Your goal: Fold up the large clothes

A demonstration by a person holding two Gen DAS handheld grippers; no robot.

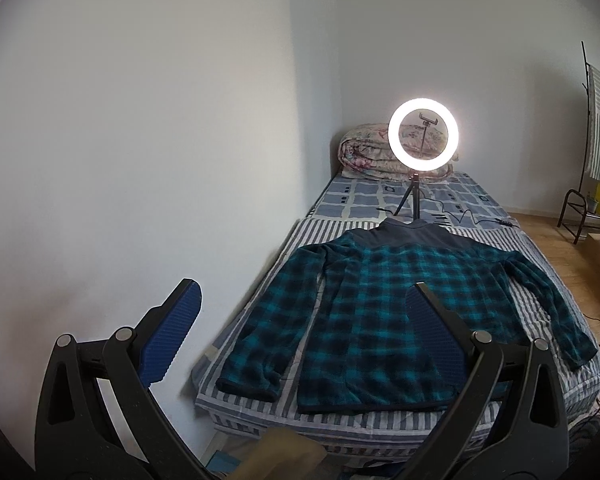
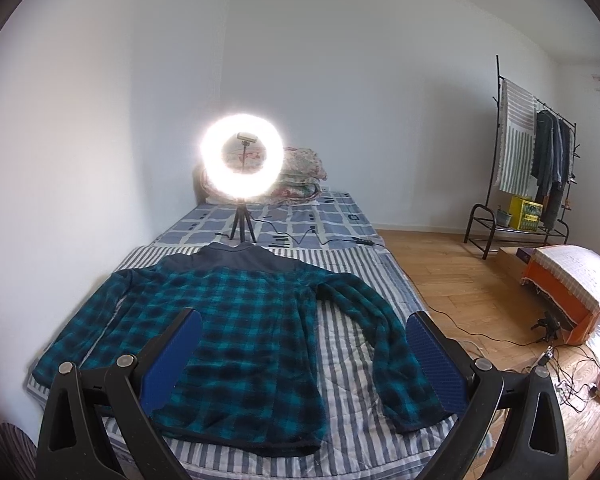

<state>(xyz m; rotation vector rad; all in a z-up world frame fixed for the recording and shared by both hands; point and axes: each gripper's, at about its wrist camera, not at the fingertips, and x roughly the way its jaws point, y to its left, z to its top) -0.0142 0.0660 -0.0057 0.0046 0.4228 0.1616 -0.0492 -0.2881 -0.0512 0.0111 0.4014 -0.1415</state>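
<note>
- Teal-and-navy plaid fleece jacket (image 1: 384,312) lies flat, sleeves spread, on striped bed (image 1: 540,280).
- Left gripper (image 1: 304,312) and right gripper (image 2: 304,336) hover above its hem, jaws wide apart, empty.

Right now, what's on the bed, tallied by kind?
Plaid fleece shirt, spread flat: 1
Ring light on tripod, lit: 1
Folded floral quilt at the far end: 1
Striped sheet under the shirt: 1
Total: 4
</note>
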